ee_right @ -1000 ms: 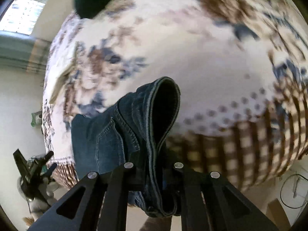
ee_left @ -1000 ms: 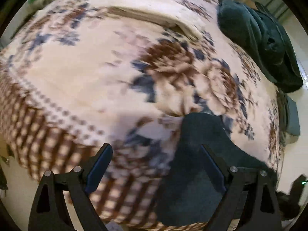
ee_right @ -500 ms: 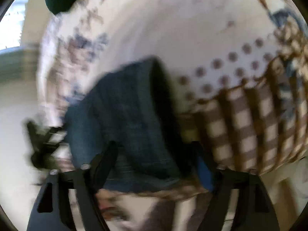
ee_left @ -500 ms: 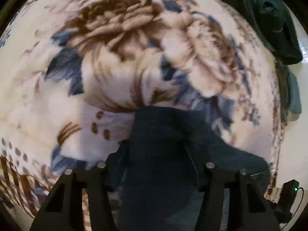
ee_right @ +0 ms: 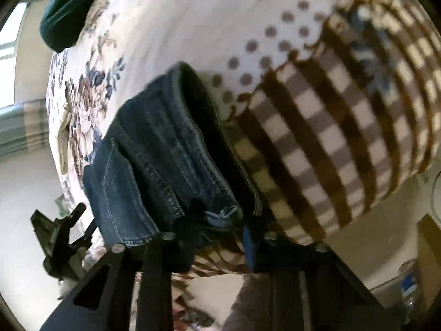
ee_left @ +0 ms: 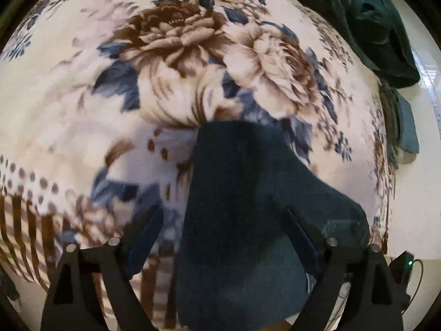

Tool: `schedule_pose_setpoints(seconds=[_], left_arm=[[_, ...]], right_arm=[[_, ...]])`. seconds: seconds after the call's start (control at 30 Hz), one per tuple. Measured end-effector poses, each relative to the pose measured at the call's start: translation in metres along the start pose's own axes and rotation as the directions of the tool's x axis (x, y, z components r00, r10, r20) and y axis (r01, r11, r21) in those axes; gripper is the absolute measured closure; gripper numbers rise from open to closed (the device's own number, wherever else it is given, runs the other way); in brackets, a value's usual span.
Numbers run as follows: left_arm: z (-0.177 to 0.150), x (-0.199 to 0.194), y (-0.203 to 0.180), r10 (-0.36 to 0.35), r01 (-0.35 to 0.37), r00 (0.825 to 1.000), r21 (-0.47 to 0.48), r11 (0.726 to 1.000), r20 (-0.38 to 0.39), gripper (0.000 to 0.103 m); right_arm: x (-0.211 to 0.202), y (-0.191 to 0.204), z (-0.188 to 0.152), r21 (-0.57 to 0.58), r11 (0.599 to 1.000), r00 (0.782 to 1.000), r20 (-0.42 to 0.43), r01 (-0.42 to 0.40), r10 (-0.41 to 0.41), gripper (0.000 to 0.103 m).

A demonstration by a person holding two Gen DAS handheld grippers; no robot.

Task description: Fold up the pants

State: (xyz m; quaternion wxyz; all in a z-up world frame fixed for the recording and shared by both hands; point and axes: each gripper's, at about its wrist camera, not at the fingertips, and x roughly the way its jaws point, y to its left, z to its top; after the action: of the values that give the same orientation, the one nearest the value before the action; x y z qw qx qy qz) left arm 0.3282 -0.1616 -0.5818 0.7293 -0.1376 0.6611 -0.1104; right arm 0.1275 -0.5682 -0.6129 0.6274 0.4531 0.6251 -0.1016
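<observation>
Both wrist views look down close (sharing jeans (ee_left: 242,220), blanket (ee_right: 193,27)).
</observation>
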Motion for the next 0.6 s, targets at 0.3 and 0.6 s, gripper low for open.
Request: schedule_pose_setpoints(seconds=[0.3,0.6], left_arm=[[-0.027,0.009,0.006,-0.116,0.114,0.992,-0.059,0.992,-0.044,0.012],[-0.036,0.011,0.016,-0.191,0.19,0.982,-0.099,0.977,-0.006,0.008]], right_arm=[[-0.011,-0.029,-0.012,0.053,0.988,0.989,-0.032,-0.143,0.144,0.047],[0.073,-0.008,-0.057,0.082,0.939,0.93,-0.134,-0.334,0.342,0.042]])
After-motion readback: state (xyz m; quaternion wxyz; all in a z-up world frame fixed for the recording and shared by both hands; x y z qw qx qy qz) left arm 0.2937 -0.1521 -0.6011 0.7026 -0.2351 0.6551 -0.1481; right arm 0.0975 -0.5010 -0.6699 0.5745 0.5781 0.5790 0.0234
